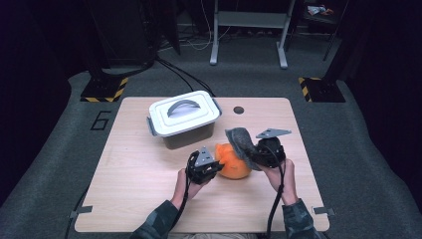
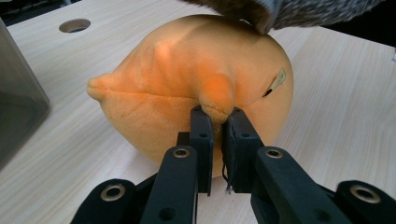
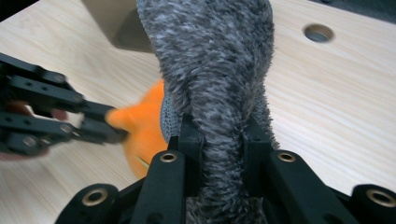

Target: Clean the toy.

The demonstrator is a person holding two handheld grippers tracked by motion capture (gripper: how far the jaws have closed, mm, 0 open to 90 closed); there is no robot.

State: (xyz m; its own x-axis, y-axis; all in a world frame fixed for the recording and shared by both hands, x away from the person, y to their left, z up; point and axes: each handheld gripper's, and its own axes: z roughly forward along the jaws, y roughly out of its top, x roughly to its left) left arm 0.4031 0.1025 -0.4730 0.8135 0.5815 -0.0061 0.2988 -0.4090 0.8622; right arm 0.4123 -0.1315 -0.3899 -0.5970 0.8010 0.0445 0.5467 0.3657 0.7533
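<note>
Left tool [image 2: 215, 116] pinches a small nub of the round orange plush toy [image 1: 233, 161], centre-frame on the worktop [image 1: 134, 169]. Right tool [image 3: 219, 135] clamps the grey fuzzy fabric cover [image 1: 241, 139]. That nub could easily slip out if the cover snags.

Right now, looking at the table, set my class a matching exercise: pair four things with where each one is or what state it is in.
Things:
1. orange plush toy
2. grey fuzzy cloth
3. lidded white box
4. round hole

States:
A. shut, behind the toy
B. in the tabletop by the far edge
C. pinched by the left gripper
D. clamped in the right gripper, lifted over the toy

Pairs: 1-C, 2-D, 3-A, 4-B
</note>
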